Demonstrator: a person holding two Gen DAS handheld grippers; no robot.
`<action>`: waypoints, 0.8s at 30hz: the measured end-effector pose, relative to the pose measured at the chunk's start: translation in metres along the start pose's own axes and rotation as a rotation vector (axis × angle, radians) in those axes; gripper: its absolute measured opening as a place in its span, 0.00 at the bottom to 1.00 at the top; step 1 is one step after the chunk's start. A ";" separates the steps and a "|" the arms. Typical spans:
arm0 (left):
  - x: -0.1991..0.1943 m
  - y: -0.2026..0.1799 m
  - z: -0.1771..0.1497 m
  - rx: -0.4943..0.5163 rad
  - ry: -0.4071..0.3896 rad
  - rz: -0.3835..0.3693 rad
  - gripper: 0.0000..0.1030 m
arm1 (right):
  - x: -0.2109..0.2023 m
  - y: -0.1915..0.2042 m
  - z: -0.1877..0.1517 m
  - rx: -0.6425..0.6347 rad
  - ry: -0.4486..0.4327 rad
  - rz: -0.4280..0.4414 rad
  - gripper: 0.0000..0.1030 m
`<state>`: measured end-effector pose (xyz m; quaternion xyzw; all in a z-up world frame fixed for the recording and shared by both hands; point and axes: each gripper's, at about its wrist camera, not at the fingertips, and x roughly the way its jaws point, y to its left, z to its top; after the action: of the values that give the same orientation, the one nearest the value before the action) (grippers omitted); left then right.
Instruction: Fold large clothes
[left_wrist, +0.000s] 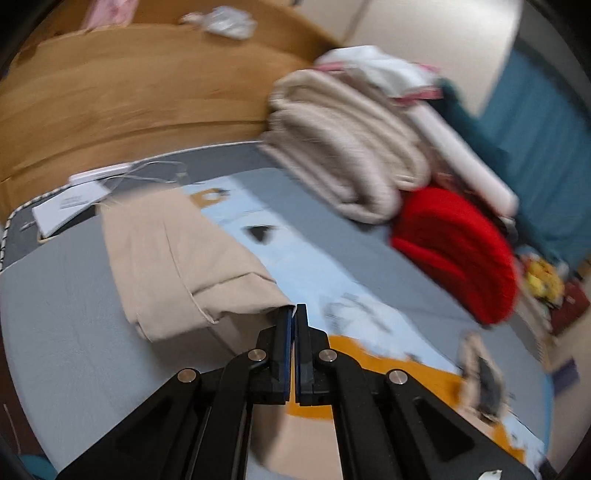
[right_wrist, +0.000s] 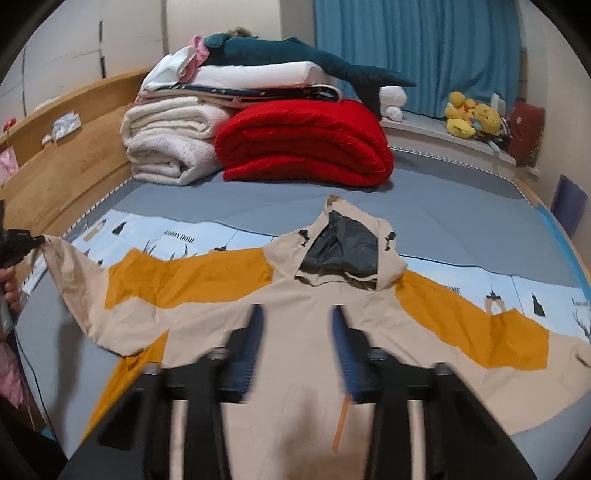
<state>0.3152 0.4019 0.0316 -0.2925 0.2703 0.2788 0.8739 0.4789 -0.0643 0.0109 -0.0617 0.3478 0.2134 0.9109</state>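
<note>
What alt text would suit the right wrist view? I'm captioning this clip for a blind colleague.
A beige and orange hooded jacket lies spread flat on a bed, sleeves out to both sides. The right hand-held gripper hangs open over its chest, while the left hand-held gripper pinches the far left cuff. Behind sit a folded red quilt and cream blanket.

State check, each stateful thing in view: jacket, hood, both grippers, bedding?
jacket: spread flat on bed, unfolded
left sleeve: cuff lifted, pinched
hood: lying open, grey lining showing
left gripper: shut on sleeve cuff
right gripper: open, above jacket body
red quilt: folded
white blanket: folded
</note>
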 end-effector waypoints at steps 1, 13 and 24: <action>-0.010 -0.013 -0.005 0.017 -0.003 -0.022 0.00 | -0.005 -0.004 0.000 0.018 -0.001 0.000 0.24; -0.019 -0.218 -0.177 0.442 0.295 -0.443 0.00 | -0.039 -0.033 -0.025 0.154 0.046 -0.023 0.51; 0.021 -0.185 -0.218 0.297 0.583 -0.357 0.11 | -0.037 -0.028 -0.049 0.230 0.083 -0.045 0.22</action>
<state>0.3816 0.1398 -0.0638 -0.2721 0.4902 -0.0151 0.8279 0.4367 -0.1151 -0.0024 0.0266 0.4060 0.1487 0.9013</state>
